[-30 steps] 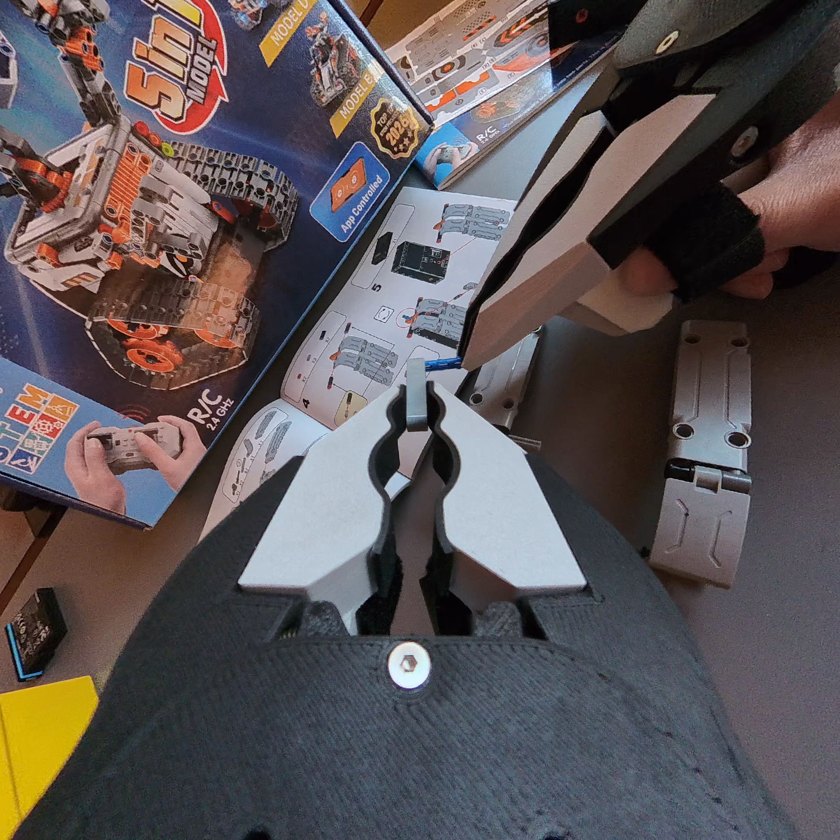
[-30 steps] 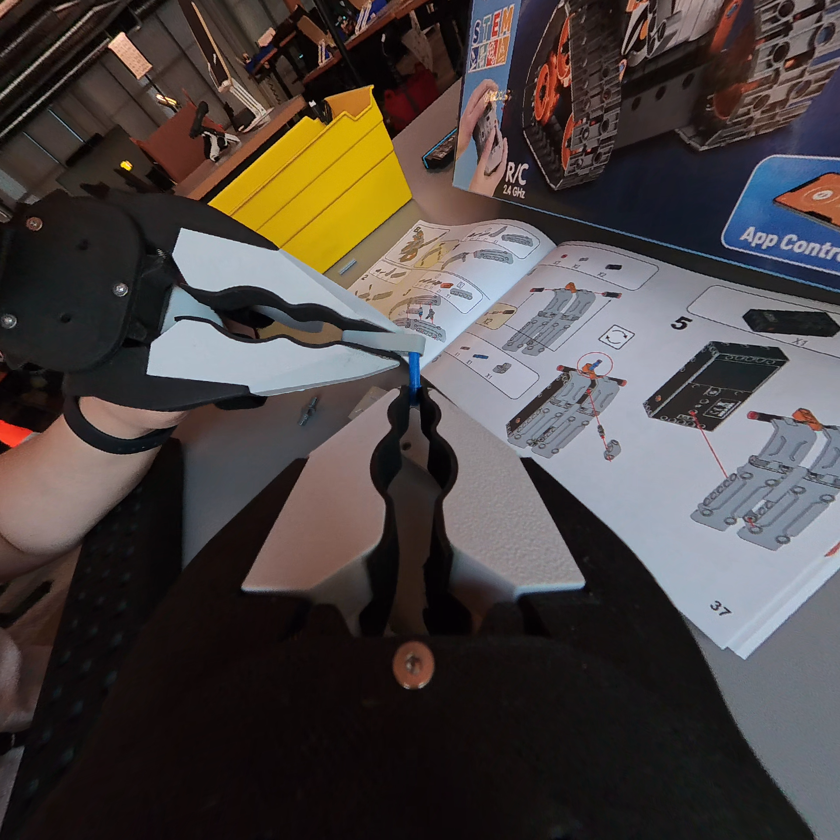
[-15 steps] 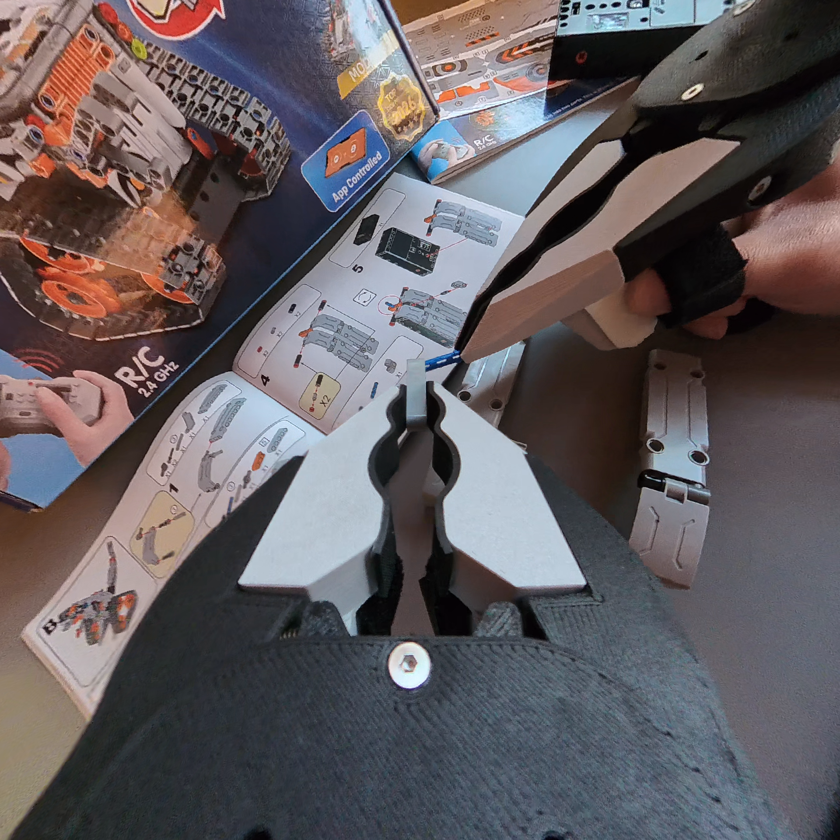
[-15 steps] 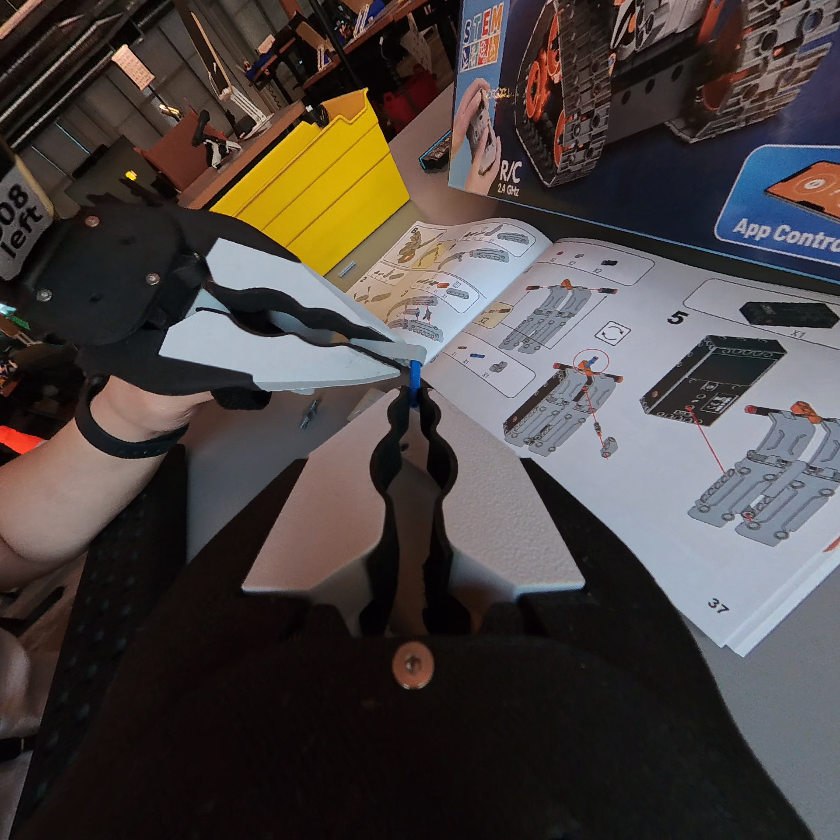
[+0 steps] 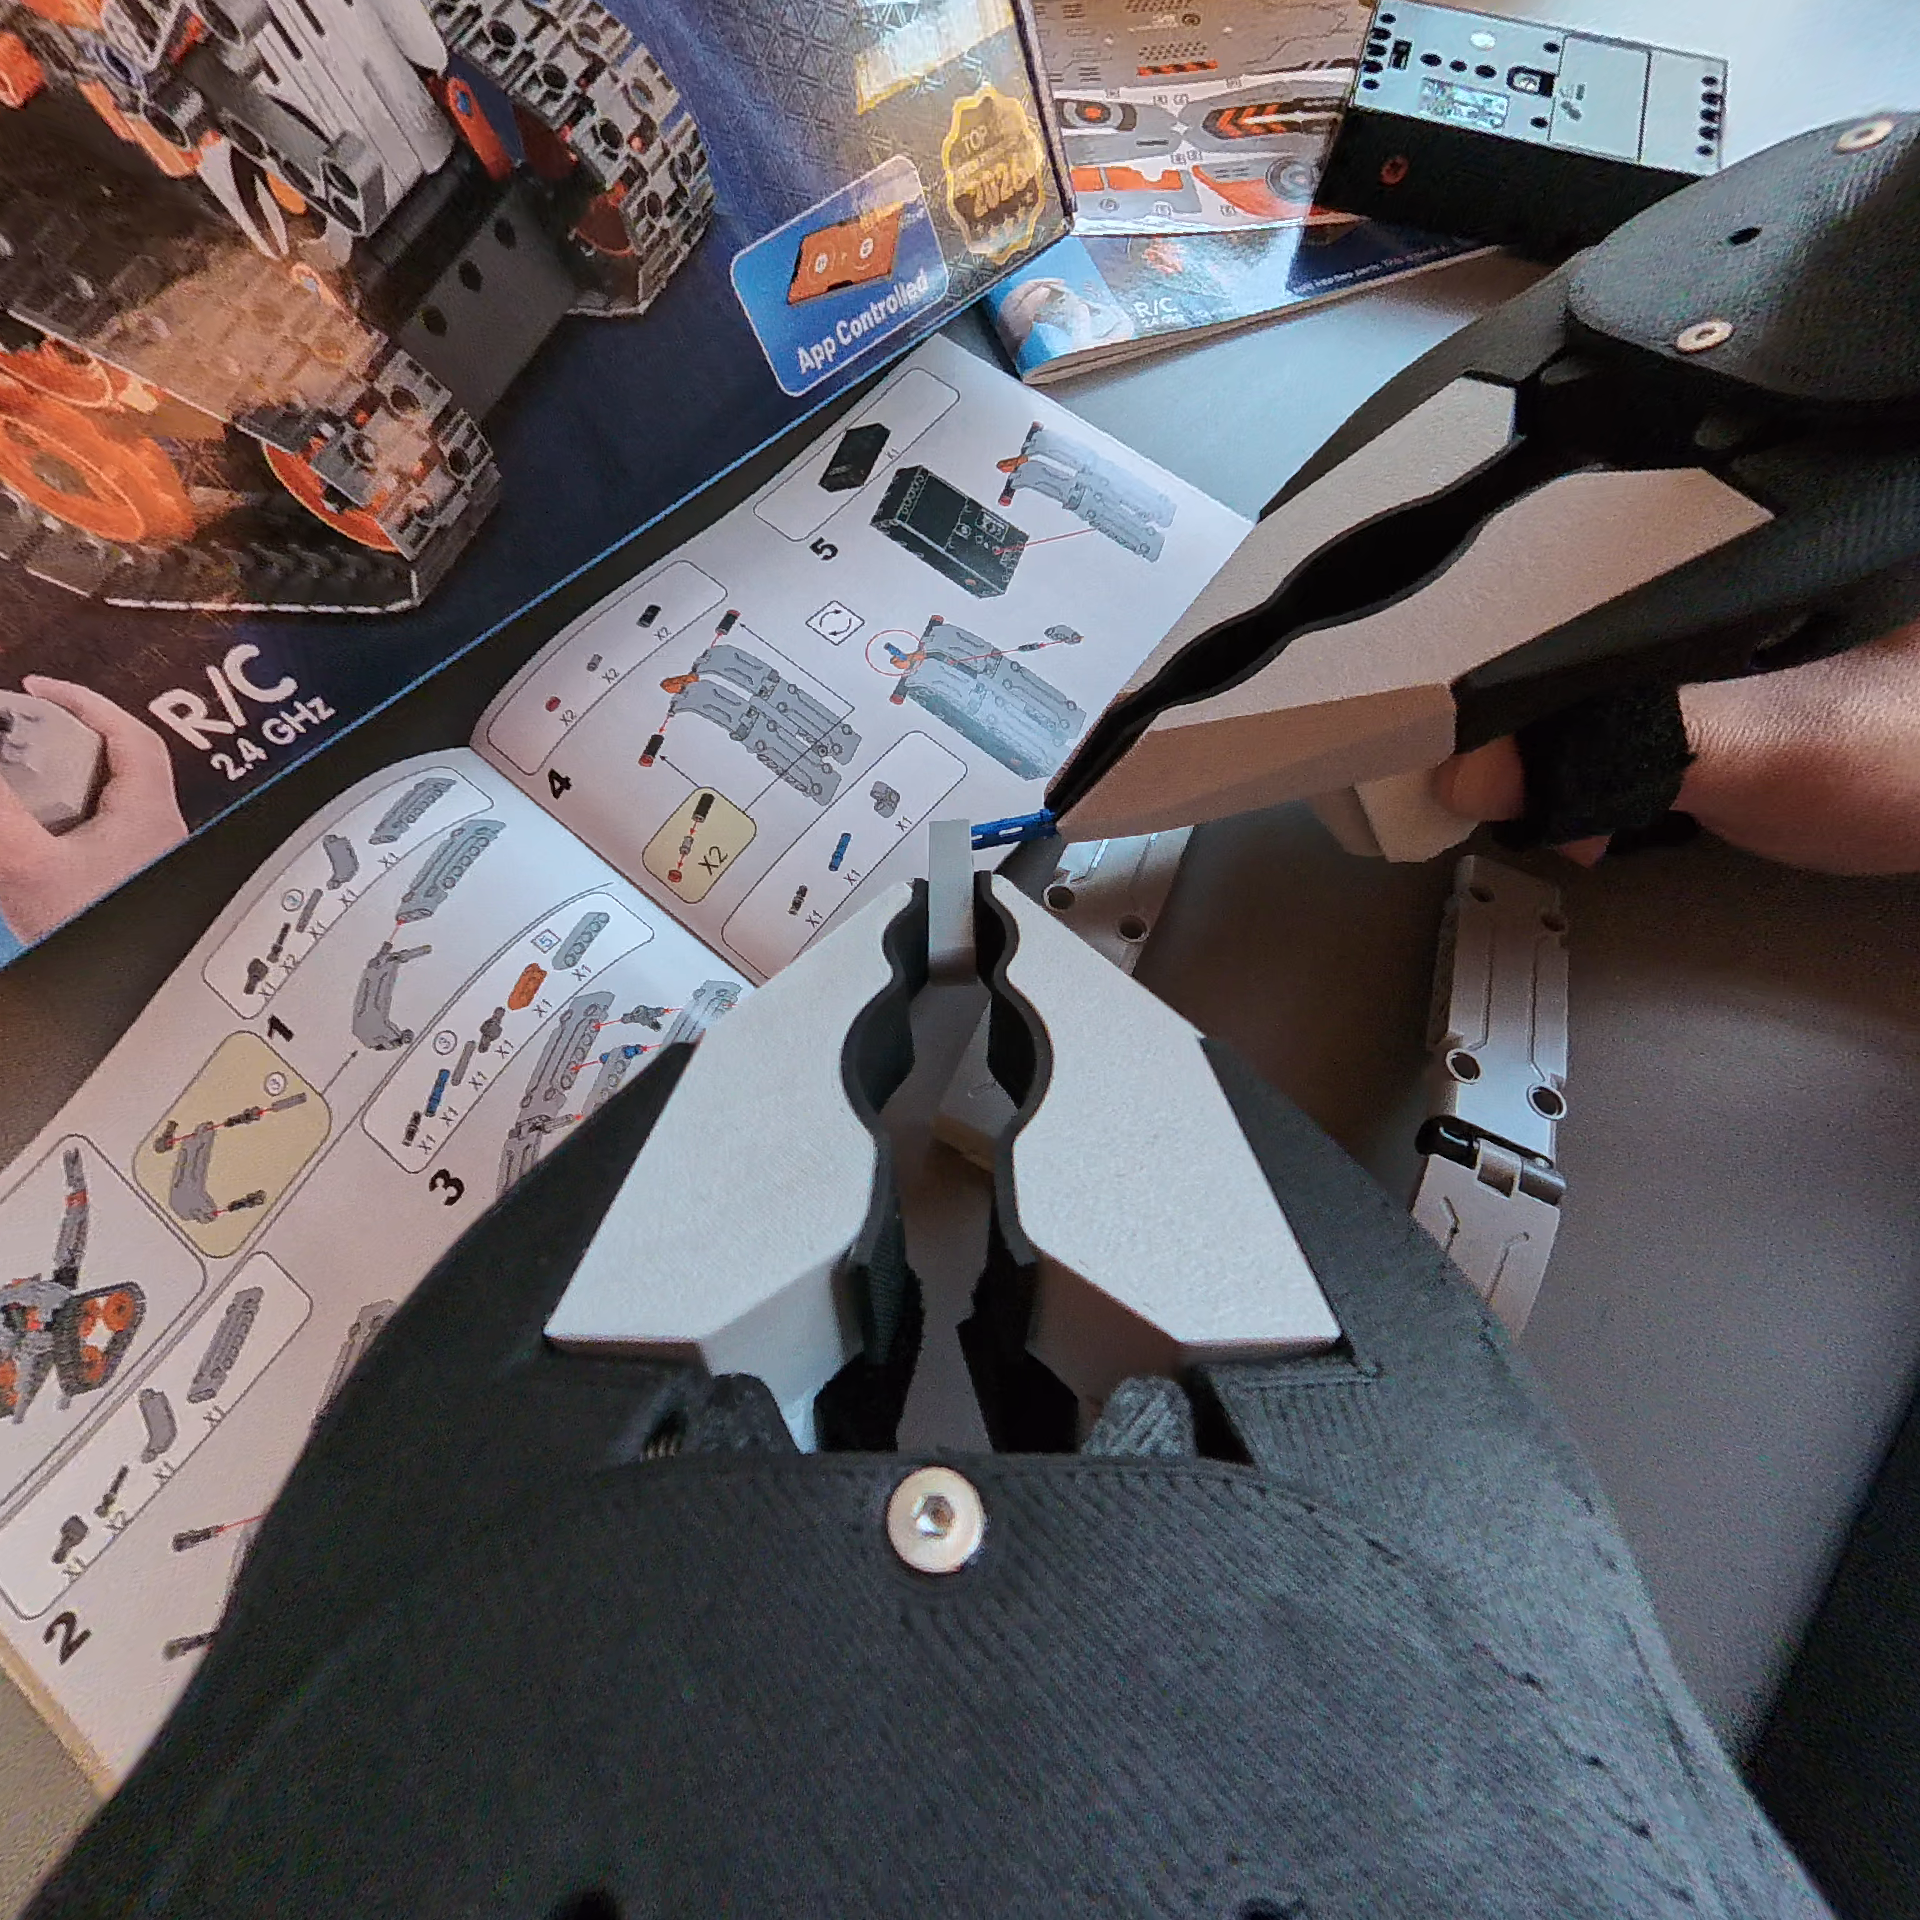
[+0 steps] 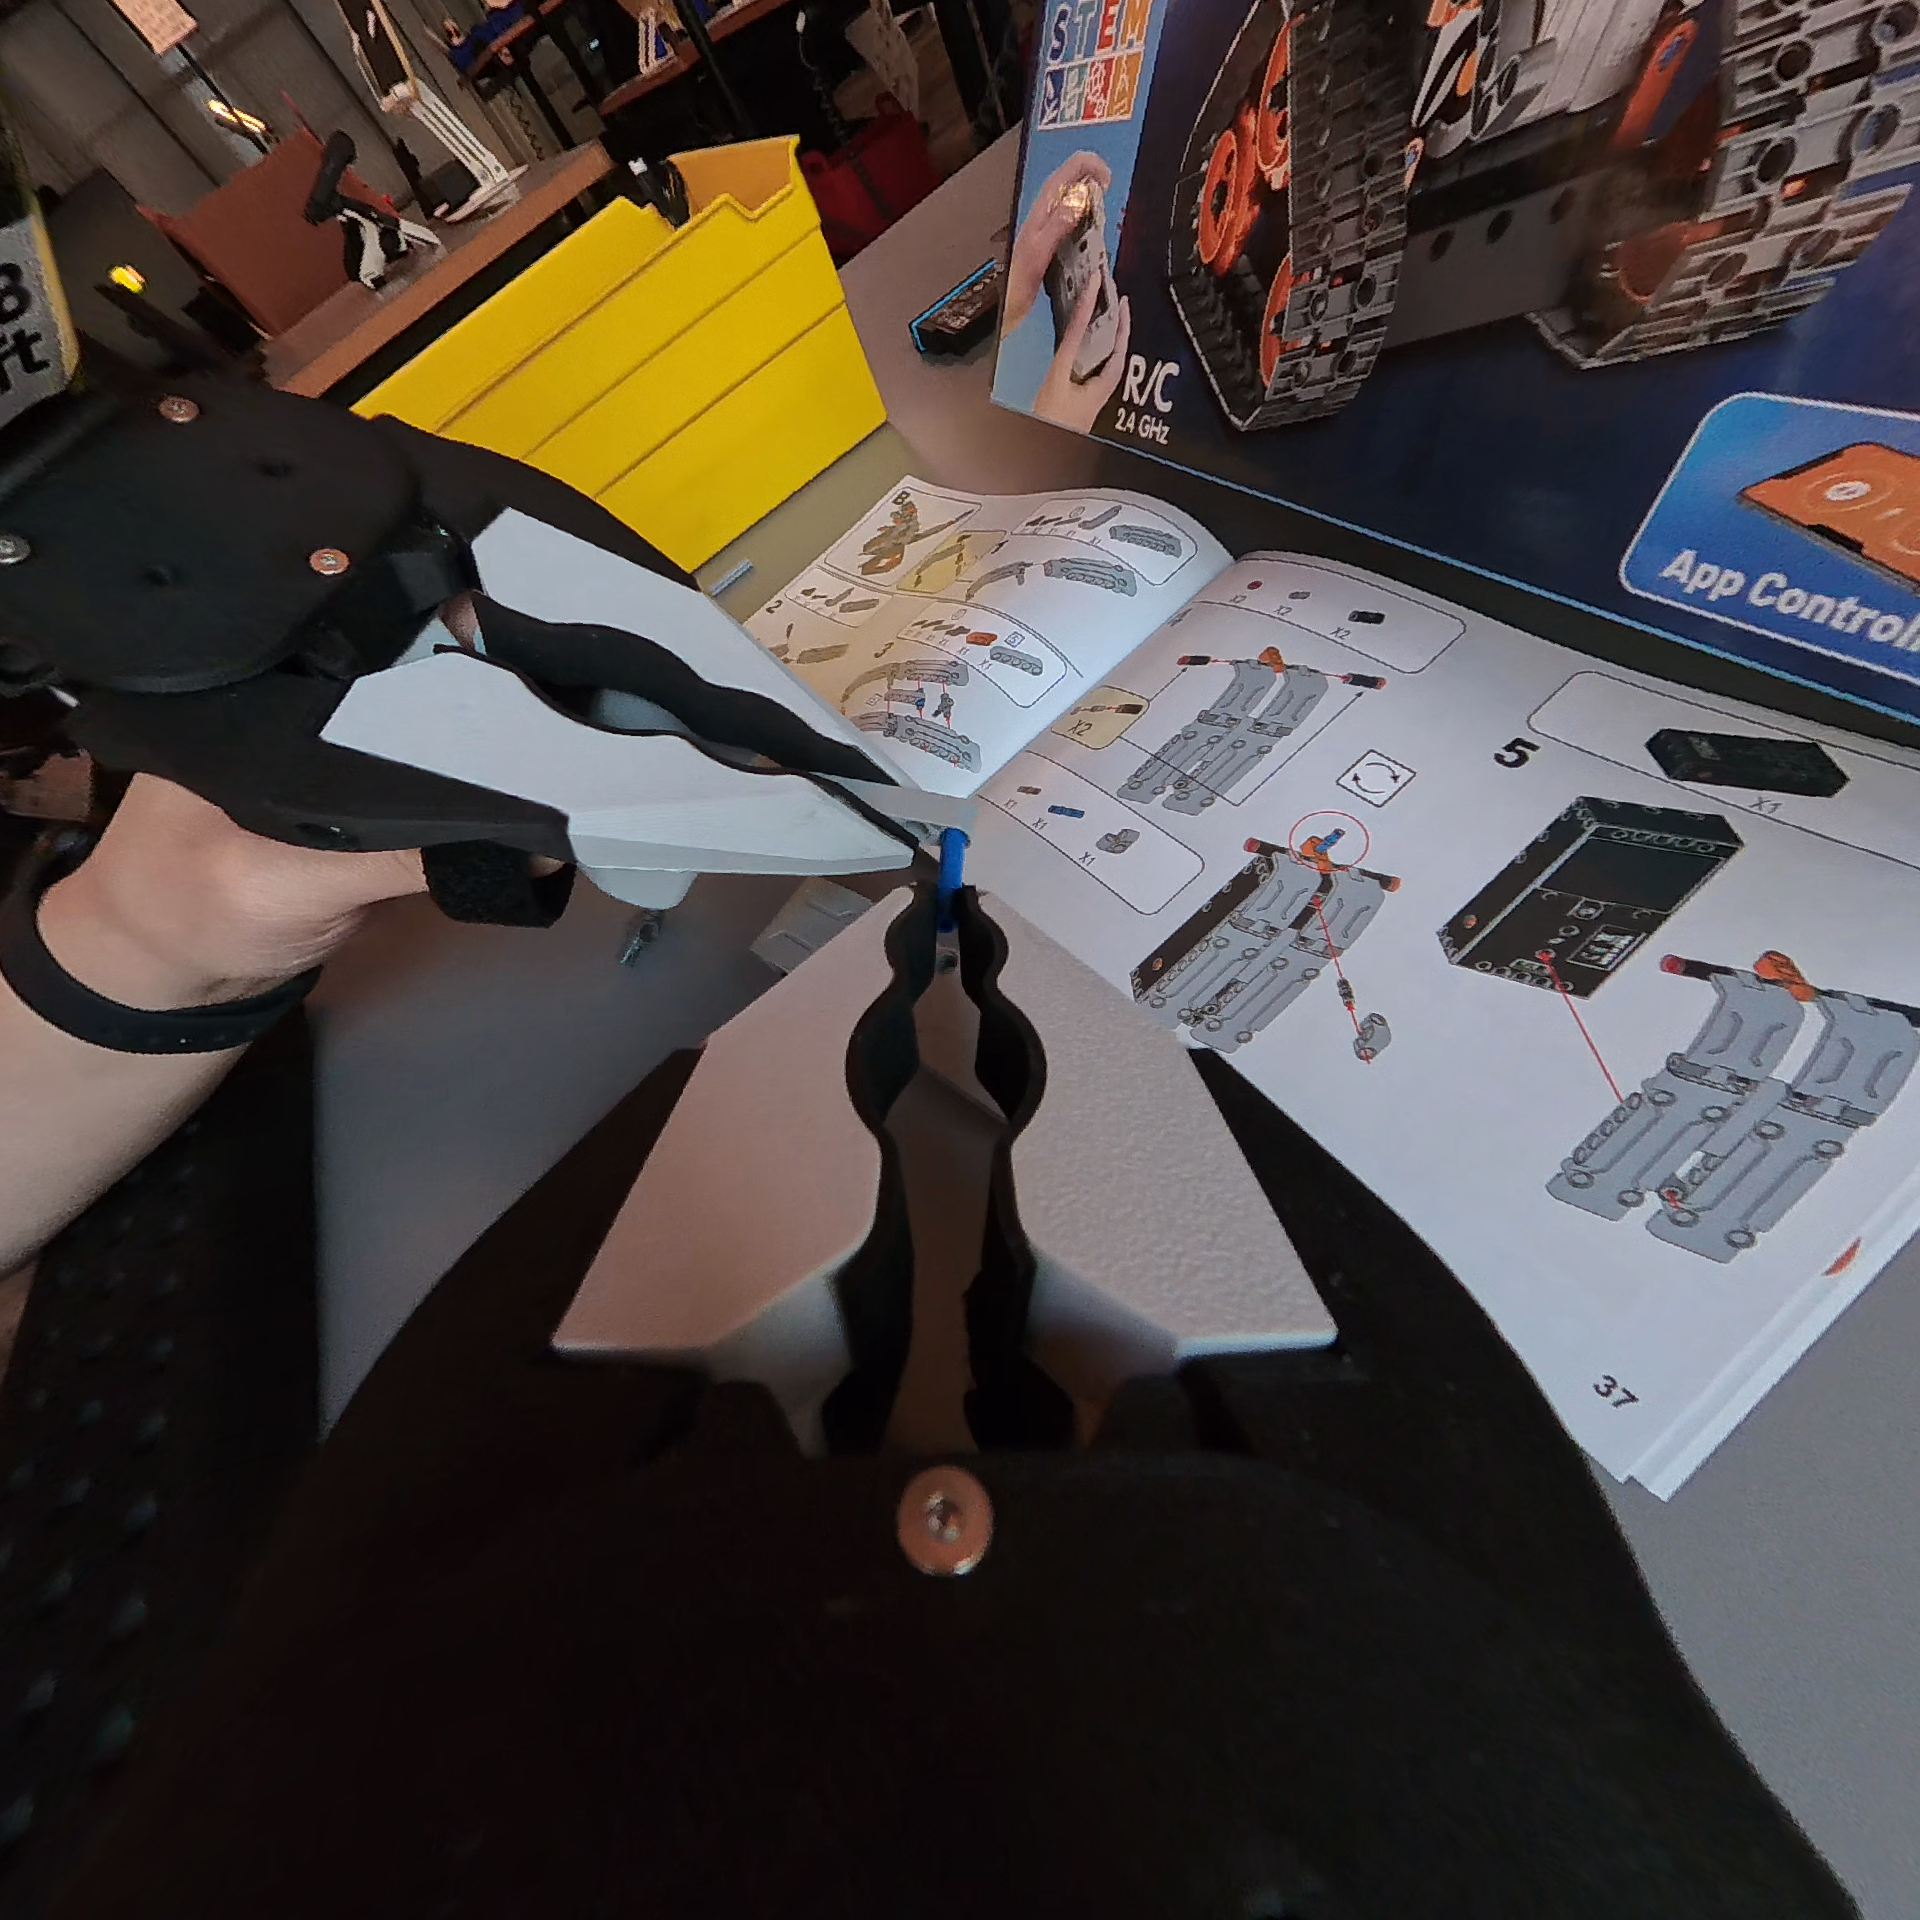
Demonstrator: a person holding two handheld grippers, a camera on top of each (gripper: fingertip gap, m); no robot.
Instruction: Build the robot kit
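My left gripper (image 5: 948, 902) is shut on a thin grey plastic piece (image 5: 948, 857) that stands up past its tips. My right gripper (image 5: 1055, 823) comes in from the right, shut on a short blue pin (image 5: 1010, 829). The pin's free end touches the side of the grey piece near its top. In the right wrist view my right gripper (image 6: 943, 906) holds the blue pin (image 6: 950, 857) pointing up at the tip of my left gripper (image 6: 920, 836) and the grey piece (image 6: 920, 802). Both grippers are held above an open instruction booklet (image 5: 582, 831).
A large blue toy box (image 5: 416, 312) lies behind the booklet (image 6: 1455, 831). Two hinged grey panels (image 5: 1496, 1049) lie on the grey table on the right. A black unit (image 5: 1527, 125) and a second booklet (image 5: 1174, 156) lie at the back. A yellow bin (image 6: 644, 353) stands at the far left. Only a small space, under 4 cm, lies between the two pairs of fingers. My right tips are roughly 25 cm from the black unit (image 5: 1527, 125).
The left wrist view has swung: the blue box has slid up and left and more of the booklet shows. The grippers stay tip to tip, pin against grey piece.
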